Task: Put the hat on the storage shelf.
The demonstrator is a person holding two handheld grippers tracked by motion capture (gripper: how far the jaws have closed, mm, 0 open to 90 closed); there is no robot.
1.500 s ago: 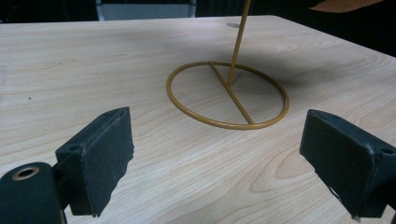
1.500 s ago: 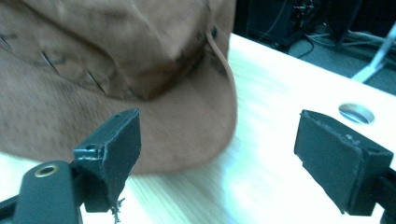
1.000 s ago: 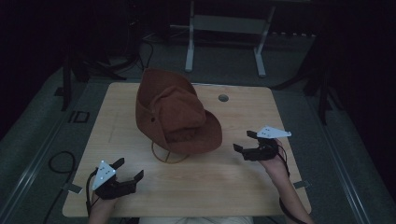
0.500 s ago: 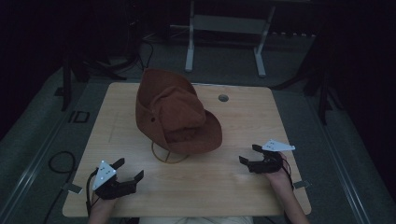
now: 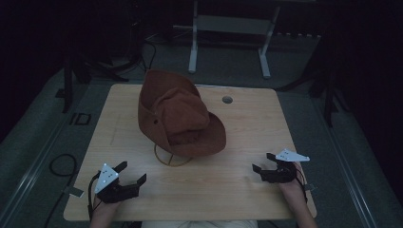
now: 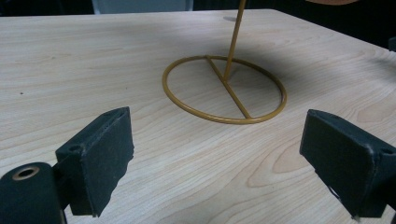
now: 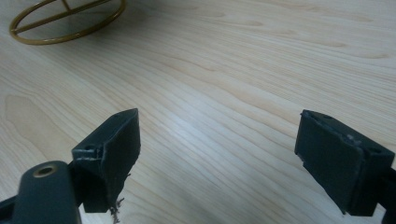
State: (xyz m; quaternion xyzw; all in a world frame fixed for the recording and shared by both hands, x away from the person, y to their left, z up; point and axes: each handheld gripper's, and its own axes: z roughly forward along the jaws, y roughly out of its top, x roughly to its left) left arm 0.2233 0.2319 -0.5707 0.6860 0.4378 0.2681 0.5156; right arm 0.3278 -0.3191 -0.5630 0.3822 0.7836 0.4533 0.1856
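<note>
A brown brimmed hat [image 5: 178, 116] hangs on a thin gold wire stand, whose ring base [image 5: 172, 158] lies on the wooden table [image 5: 237, 128]. My left gripper [image 5: 131, 173] rests near the table's front left edge, open and holding nothing. In the left gripper view the ring base [image 6: 224, 88] and its upright rod lie just ahead of the jaws. My right gripper [image 5: 263, 162] sits low at the front right, open and holding nothing. In the right gripper view the ring base [image 7: 65, 21] shows at the top left, beyond bare wood.
A round cable hole [image 5: 227, 99] is set in the table's far side. Behind the table stands a white metal frame [image 5: 228, 38] on a grey floor. A dark cable [image 5: 59, 164] loops on the floor at the left.
My right gripper has drawn back toward the front edge and dropped lower, still open. The left gripper and the hat have stayed put.
</note>
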